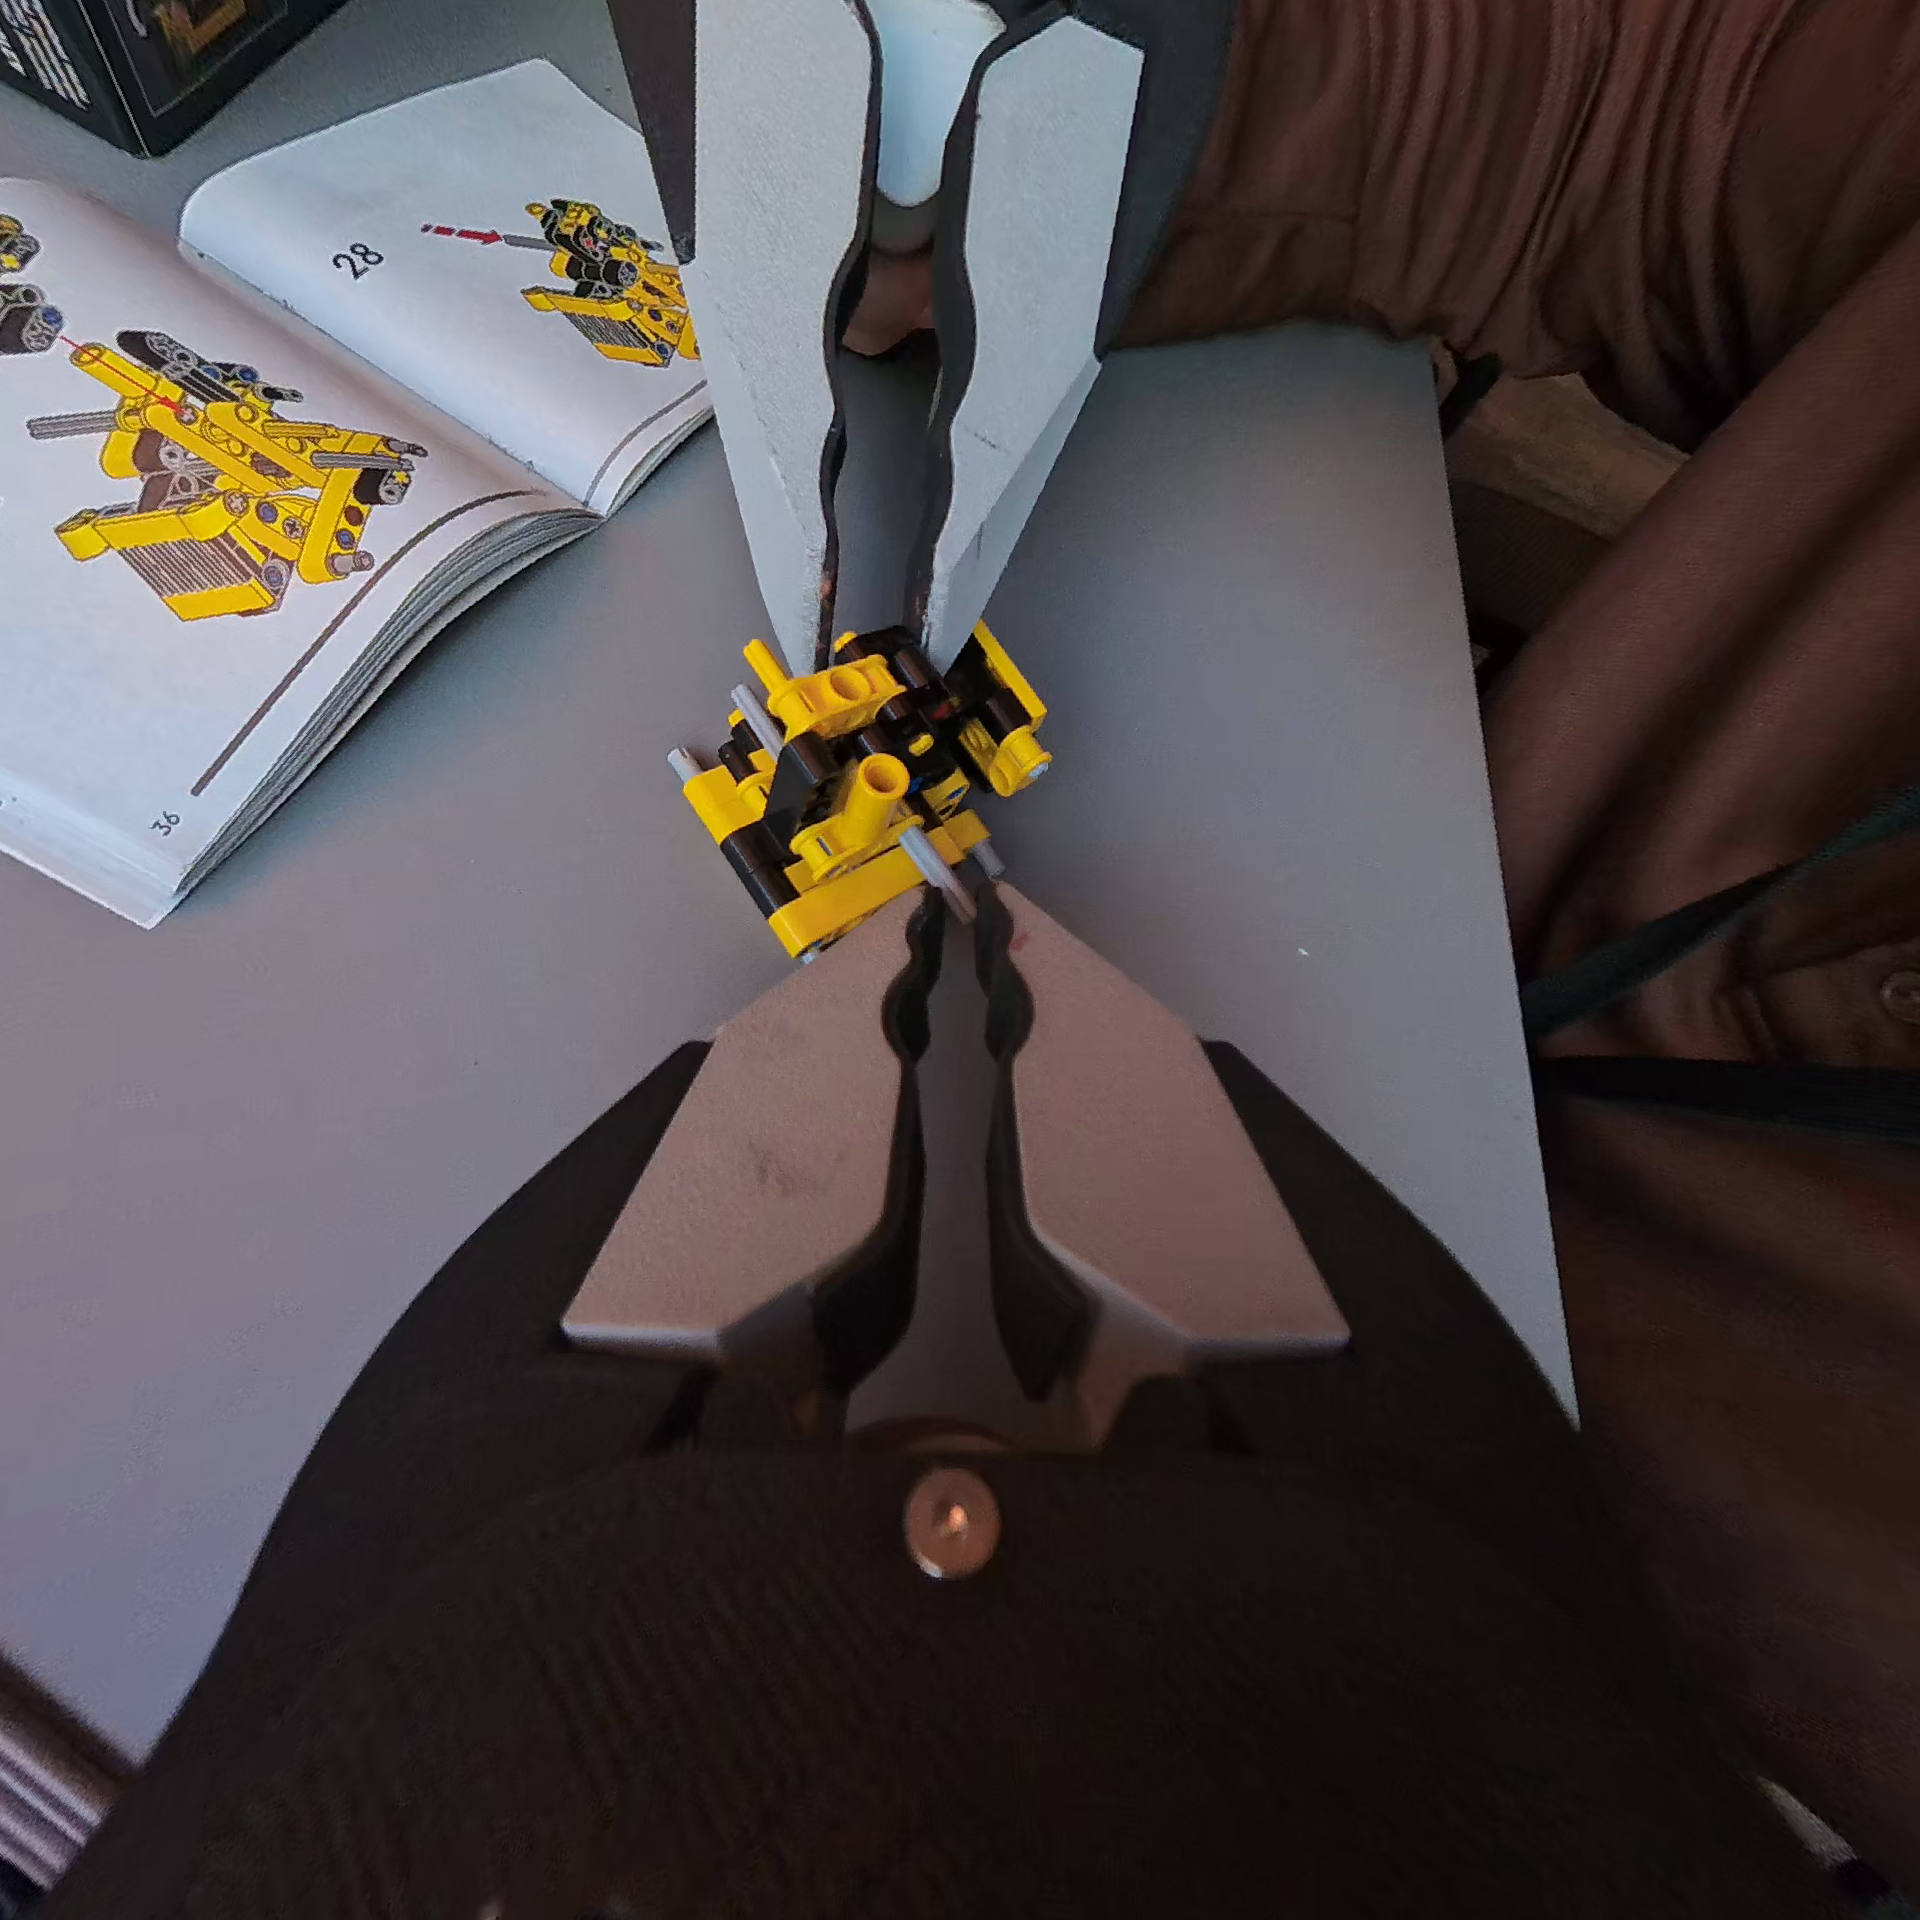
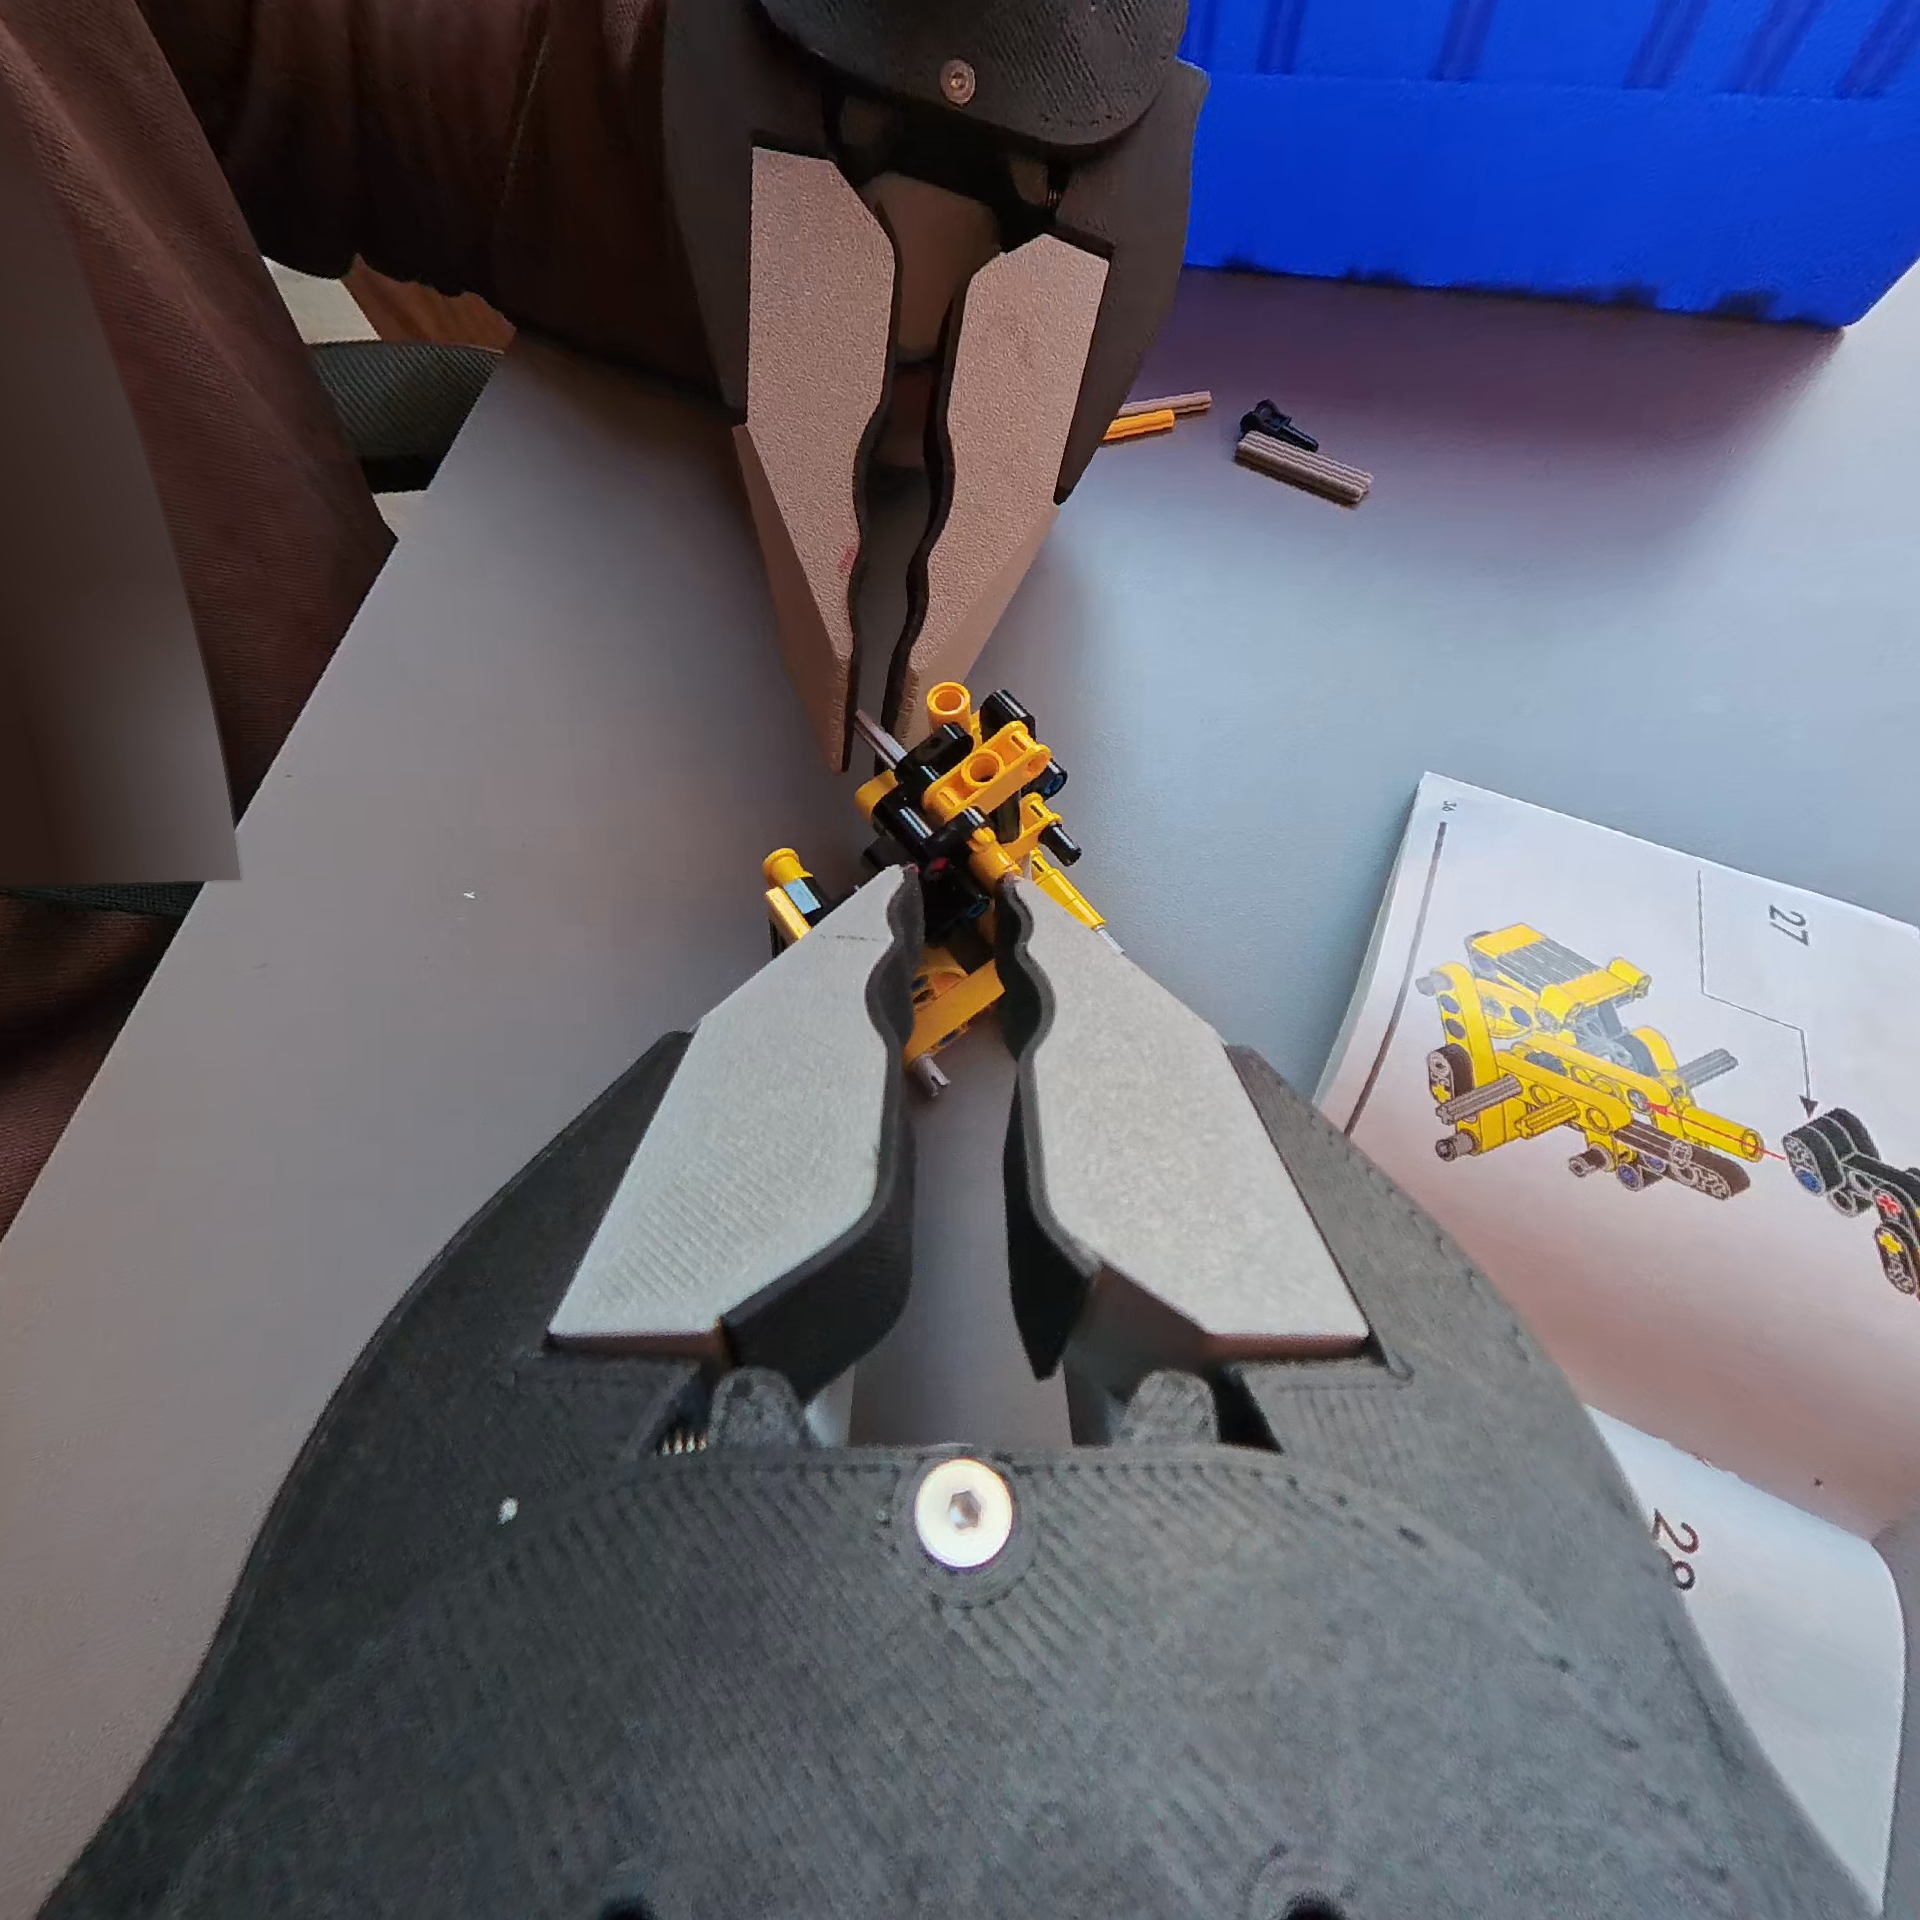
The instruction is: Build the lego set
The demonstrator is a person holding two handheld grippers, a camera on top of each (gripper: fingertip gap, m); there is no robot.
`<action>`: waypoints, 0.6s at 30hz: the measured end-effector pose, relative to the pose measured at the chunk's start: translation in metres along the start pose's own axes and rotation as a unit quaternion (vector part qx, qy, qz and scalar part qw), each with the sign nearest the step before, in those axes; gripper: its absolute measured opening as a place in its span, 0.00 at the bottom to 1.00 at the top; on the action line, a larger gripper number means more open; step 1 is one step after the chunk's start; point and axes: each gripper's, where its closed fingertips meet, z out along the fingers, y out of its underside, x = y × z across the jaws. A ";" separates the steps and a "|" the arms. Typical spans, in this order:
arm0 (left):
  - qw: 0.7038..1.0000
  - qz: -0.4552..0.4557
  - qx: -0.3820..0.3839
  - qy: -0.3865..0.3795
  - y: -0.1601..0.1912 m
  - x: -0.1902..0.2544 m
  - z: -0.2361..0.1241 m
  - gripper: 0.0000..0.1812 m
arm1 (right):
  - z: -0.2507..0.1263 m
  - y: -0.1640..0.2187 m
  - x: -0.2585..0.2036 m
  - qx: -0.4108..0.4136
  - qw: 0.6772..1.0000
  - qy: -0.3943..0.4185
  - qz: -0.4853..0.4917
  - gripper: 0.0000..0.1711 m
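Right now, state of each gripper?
Left gripper: closed on a grey axle sticking out of the yellow-black lego model.
Right gripper: closed on the model's other end.

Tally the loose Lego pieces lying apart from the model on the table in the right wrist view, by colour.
Orange: 1, an axle
Tan: 1, an axle
Black: 1, a small connector
Grey-brown: 1, a ribbed piece
Total: 4

table [image 1: 1247,727]: grey, centre | blue bin [image 2: 1558,156]: upper right | black box [image 1: 135,73]: upper left | brown garment [image 1: 1662,208]: right edge
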 end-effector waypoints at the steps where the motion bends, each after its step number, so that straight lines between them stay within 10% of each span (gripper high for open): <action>1: 1.000 0.000 0.000 -0.001 0.000 0.000 0.000 0.01 | 0.000 0.000 0.000 0.000 1.000 0.001 -0.001 0.06; 18: 0.998 0.048 -0.012 -0.024 0.003 0.000 -0.002 0.02 | 0.001 -0.001 -0.001 0.000 1.000 -0.011 0.003 0.06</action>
